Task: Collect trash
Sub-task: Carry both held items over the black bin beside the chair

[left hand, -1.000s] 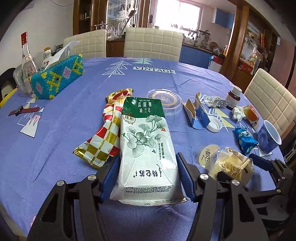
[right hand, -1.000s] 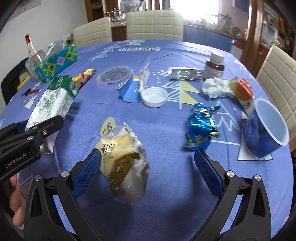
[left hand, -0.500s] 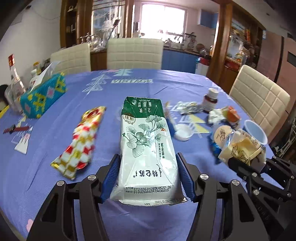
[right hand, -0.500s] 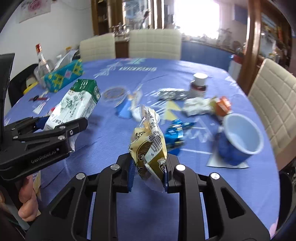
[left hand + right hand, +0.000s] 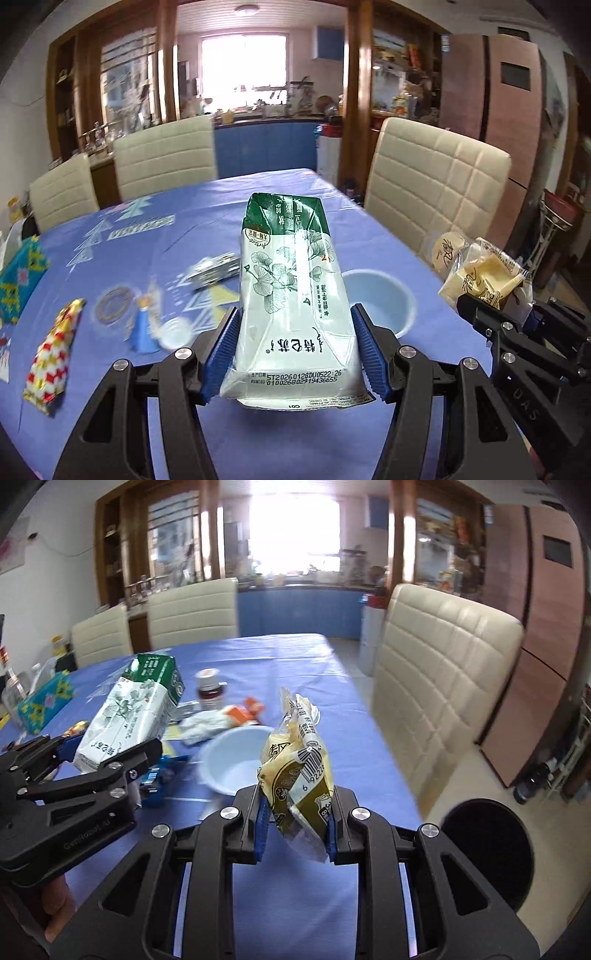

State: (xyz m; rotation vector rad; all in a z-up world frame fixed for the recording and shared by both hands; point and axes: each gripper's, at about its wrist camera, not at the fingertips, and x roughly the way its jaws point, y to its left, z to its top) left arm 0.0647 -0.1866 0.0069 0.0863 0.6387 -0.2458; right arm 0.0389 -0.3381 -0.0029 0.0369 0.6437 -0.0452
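My left gripper (image 5: 294, 350) is shut on a white and green tissue pack (image 5: 291, 295) and holds it above the blue table (image 5: 184, 229). The pack also shows in the right wrist view (image 5: 129, 716). My right gripper (image 5: 295, 823) is shut on a yellow snack wrapper (image 5: 295, 771) and holds it above the table's right side. The wrapper shows at the right of the left wrist view (image 5: 480, 277). More trash lies on the table: a red and gold checked wrapper (image 5: 55, 343), a blue carton (image 5: 144, 328), a silver foil (image 5: 214, 271).
A pale blue cup (image 5: 236, 760) stands on the table below both grippers. A black round bin (image 5: 487, 853) stands on the floor at the lower right. Cream chairs (image 5: 443, 686) ring the table. A brown bottle (image 5: 209, 694) and a beaded tissue box (image 5: 46, 701) stand further back.
Both grippers have lifted and swung to the right with their loads. The right gripper closed on the yellow wrapper a second ago. The black bin has come into the right wrist view.
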